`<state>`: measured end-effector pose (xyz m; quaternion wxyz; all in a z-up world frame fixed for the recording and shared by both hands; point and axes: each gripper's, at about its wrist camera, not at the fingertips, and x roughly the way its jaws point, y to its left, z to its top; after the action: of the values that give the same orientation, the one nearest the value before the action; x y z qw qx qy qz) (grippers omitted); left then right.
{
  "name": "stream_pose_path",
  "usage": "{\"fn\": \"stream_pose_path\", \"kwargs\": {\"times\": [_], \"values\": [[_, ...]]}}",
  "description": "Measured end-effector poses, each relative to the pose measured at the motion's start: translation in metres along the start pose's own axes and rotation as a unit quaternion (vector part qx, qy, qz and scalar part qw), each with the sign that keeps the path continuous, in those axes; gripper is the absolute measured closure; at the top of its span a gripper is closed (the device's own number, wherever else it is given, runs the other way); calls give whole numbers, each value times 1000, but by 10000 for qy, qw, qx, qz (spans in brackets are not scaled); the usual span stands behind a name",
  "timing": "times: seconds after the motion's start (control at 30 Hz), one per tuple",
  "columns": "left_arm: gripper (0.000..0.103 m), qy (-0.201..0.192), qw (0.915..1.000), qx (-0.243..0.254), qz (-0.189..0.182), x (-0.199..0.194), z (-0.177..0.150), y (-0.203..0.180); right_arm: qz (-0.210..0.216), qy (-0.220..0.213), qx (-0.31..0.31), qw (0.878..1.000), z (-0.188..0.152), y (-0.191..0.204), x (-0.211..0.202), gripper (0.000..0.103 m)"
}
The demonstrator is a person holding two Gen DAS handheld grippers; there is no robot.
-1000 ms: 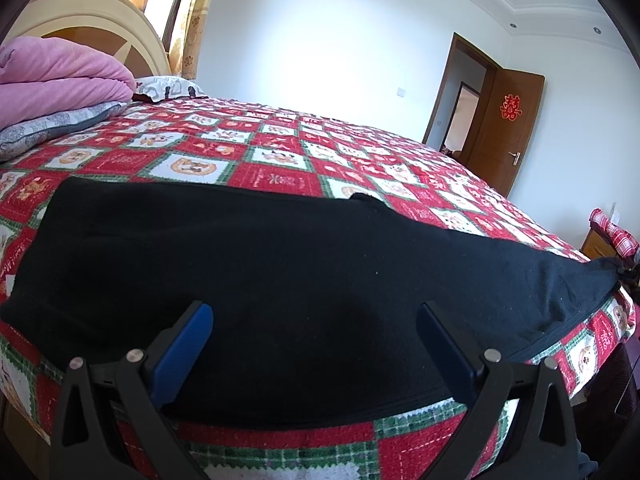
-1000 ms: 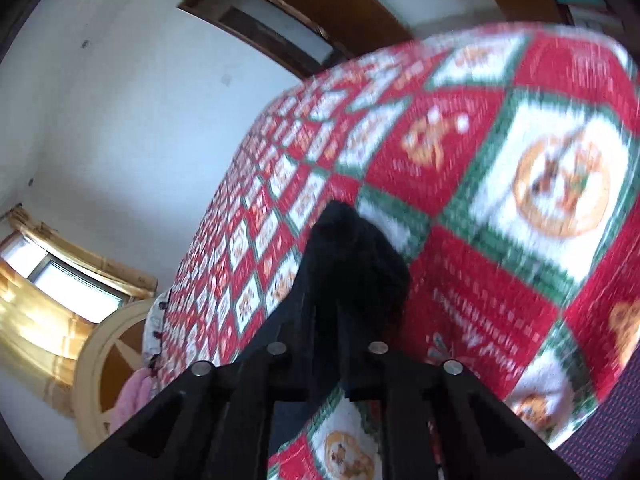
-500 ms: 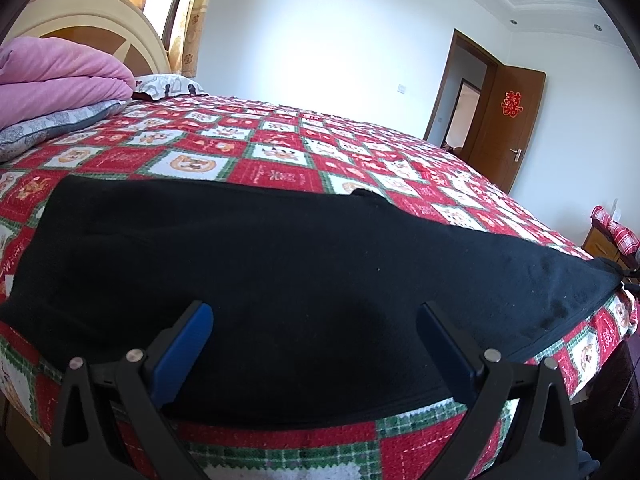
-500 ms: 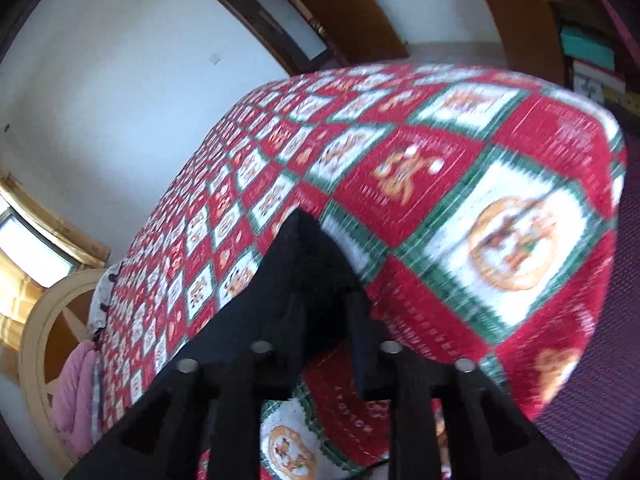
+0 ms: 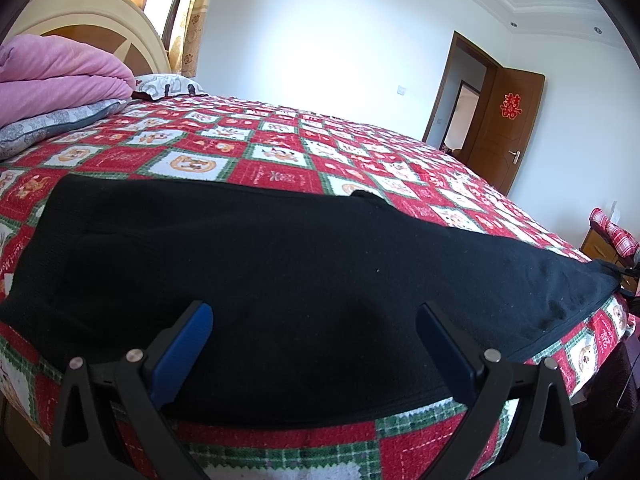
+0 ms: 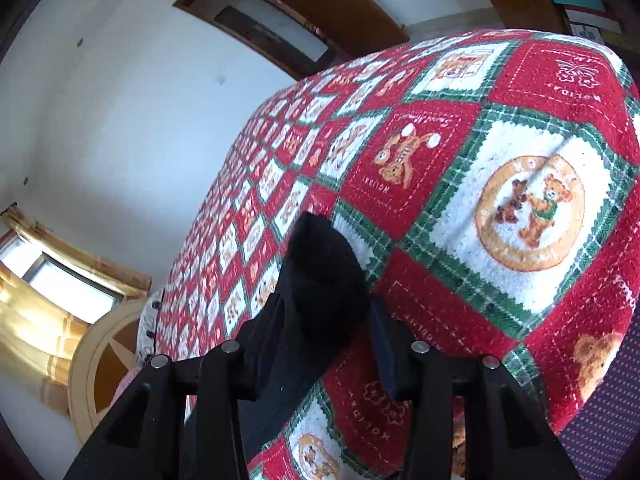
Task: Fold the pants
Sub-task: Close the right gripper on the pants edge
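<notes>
Pants (image 5: 304,280) lie flat and black along the near edge of my bed, spread across the red, green and white patchwork quilt (image 5: 280,148), their lower hem close to where the quilt drops over the side. Beyond them I have a wide stretch of bare quilt reaching back to the headboard (image 5: 100,24). My left gripper (image 5: 314,316) hangs just above the cloth with its blue-padded jaws spread wide and nothing between them. My right gripper (image 6: 324,312) sits at the far end of the pants near the quilt's corner; its jaws are opening, the bunched tip of the fabric is between them, and the right pad stands clear of it.

Only my left view shows the whole garment, the folded pink blanket (image 5: 60,76) on a grey pillow (image 5: 52,124), and the open brown door (image 5: 508,120). Only my right view shows the quilt's corner rounding off, with dark patterned floor (image 6: 604,404) below it. White walls and a gold curtain (image 6: 36,320) ring the room.
</notes>
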<state>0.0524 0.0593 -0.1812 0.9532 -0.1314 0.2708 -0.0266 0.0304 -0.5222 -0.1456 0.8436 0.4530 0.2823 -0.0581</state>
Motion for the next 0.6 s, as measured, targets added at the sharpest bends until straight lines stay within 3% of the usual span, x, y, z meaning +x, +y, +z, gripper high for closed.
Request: {"fn": "stream_pose_path", "kwargs": {"times": [0.07,0.1,0.2,0.3,0.43,0.6], "values": [[0,1,10000,-3,2,0,0,0,53,-266,4,9996,-2,-3,-1,65],[0,3,10000,-3,3,0,0,0,-4,-310,-51,9995,-4,-3,-1,76],[0,-5,10000,-34,-15,0,1,1,-41,-377,-150,9992,-6,-2,-1,88],[0,-21,9999,-100,-33,-1,1,3,252,-369,-166,9989,-8,3,0,89],[0,-29,9999,-144,-56,-1,2,6,2,-300,-20,9995,-9,0,5,88],[0,-28,9999,-141,-57,-1,2,7,-19,-240,277,9993,-8,-9,1,85]]}}
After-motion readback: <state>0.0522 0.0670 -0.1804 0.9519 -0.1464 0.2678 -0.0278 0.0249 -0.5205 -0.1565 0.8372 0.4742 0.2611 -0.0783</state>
